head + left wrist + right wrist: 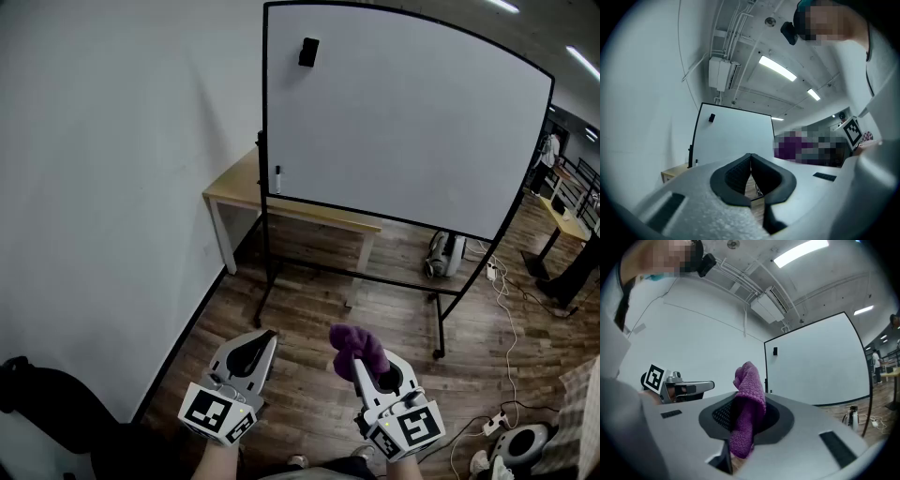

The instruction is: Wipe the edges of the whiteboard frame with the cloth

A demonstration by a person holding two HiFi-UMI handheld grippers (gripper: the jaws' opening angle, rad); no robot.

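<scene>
Purple cloth [749, 380]: bunched, clamped in the right gripper [749, 414], jaws closed on its middle. One end stands above the jaw tips and the other hangs below them. The right gripper view shows the grip directly. The head view shows only the bunch sticking forward out of the gripper, low in the picture over the wooden floor [309, 309]. Cloth is well apart from the whiteboard [403, 122], touching neither it nor its frame [265, 122]. Whiteboard: upright on a black rolling stand [439, 323], thin black frame around a blank white surface. A small black block [307, 52] sits near the top left corner. A marker [277, 178] stands low against the left frame edge. The head view alone shows the stand's feet and a light wooden table [234, 190] behind the board, against the white wall [112, 187]. Left gripper [750, 159]: jaws pressed together, tips meeting, nothing between them (left gripper view). In the head view it sits beside the right gripper, both pointing toward the board. Each gripper view catches the other gripper's cube [654, 376] at its edge. Markings: black-and-white square patterns on the cubes. The right gripper view also shows a wall air-conditioning unit [768, 305] and a ceiling strip light [801, 251].
</scene>
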